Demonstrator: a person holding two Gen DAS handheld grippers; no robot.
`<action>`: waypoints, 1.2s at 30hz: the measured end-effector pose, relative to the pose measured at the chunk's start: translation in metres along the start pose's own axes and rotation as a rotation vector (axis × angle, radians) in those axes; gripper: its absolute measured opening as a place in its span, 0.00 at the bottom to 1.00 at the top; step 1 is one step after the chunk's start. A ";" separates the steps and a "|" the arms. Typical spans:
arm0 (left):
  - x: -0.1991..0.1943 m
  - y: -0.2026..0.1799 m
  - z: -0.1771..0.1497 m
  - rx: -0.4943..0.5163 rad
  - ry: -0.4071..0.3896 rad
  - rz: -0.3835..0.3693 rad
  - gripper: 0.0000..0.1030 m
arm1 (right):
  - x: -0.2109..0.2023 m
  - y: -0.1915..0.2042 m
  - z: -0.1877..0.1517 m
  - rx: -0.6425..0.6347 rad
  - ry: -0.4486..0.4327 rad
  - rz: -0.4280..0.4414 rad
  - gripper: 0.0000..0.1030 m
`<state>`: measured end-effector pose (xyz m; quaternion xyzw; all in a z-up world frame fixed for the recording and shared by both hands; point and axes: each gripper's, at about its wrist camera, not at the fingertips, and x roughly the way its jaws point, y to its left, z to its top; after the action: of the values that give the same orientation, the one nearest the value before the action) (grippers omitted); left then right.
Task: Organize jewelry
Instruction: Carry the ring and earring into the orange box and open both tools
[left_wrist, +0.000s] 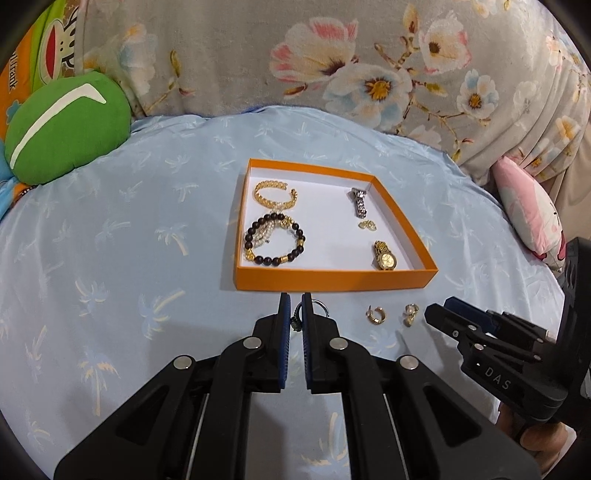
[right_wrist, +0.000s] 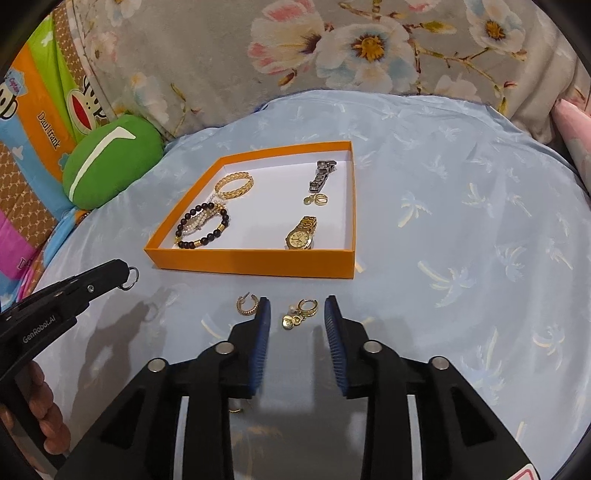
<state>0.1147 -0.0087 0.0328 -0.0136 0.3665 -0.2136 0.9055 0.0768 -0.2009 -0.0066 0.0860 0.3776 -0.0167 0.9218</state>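
An orange tray (left_wrist: 332, 280) (right_wrist: 251, 264) lies on the blue sheet. It holds a gold cuff (left_wrist: 275, 194), a dark bead bracelet (left_wrist: 275, 242), a silver watch band (left_wrist: 359, 202), small gold earrings (left_wrist: 367, 224) and a gold watch (left_wrist: 385, 256). My left gripper (left_wrist: 295, 308) (right_wrist: 123, 271) is shut on a silver ring (left_wrist: 319, 307) (right_wrist: 131, 278), lifted just in front of the tray. My right gripper (right_wrist: 297, 308) (left_wrist: 439, 314) stands open over a gold charm earring (right_wrist: 299, 314) (left_wrist: 410, 314), pads clear of it. A gold hoop earring (right_wrist: 246, 306) (left_wrist: 376, 315) lies beside its left finger.
A green cushion (left_wrist: 66, 129) sits at the left, floral bedding (left_wrist: 332, 55) rises behind the tray, and a pink pillow (left_wrist: 528, 214) lies at the right. A small gold piece (right_wrist: 236, 410) shows on the sheet beneath the right gripper's body.
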 end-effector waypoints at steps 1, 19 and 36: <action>0.002 0.000 -0.002 0.000 0.007 0.000 0.05 | 0.005 0.001 0.000 -0.004 0.017 -0.005 0.32; 0.015 -0.001 -0.012 0.014 0.047 0.019 0.05 | 0.030 0.010 0.005 -0.041 0.065 -0.074 0.10; -0.002 0.008 0.010 0.002 -0.014 0.034 0.05 | -0.013 -0.002 0.019 0.006 -0.050 -0.032 0.05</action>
<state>0.1228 -0.0022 0.0396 -0.0079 0.3603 -0.1985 0.9115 0.0802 -0.2064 0.0152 0.0823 0.3558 -0.0349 0.9303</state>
